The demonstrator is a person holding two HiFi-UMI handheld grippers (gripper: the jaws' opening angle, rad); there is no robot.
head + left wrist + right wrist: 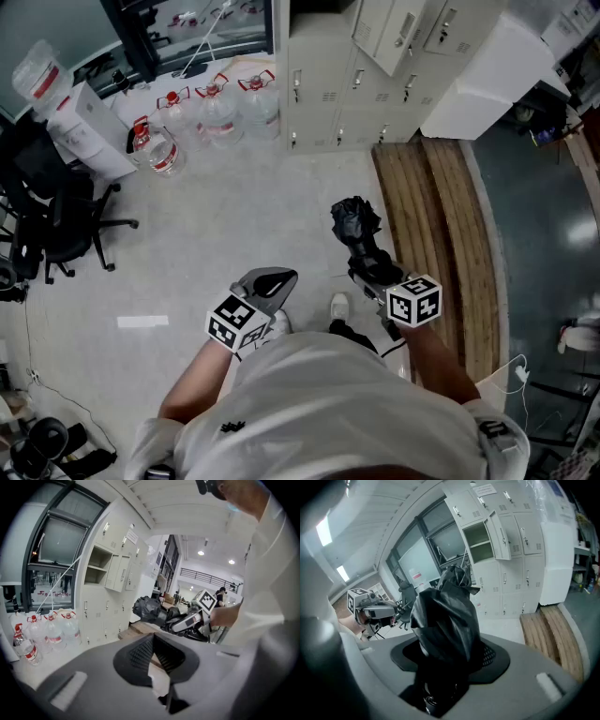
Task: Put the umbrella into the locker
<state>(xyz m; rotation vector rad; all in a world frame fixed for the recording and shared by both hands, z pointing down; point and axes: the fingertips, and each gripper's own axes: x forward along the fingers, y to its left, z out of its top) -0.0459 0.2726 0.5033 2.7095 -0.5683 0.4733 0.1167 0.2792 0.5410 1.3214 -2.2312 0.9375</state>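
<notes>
Meanwhile right gripper (364, 253) fingers clamp the umbrella (354, 220), left gripper (277, 281) closed empty, bottles (217, 111) beside lockers (323, 84).

Umbrella (447, 616) handle lost between fingers (489, 656)

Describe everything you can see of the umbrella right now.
The umbrella is black and folded, its thin, slightly shiny fabric bunched in loose creases. The right gripper clamps its lower end between the jaws, and the rest sticks out ahead toward the lockers, held above the floor. Nothing else touches it.
</notes>
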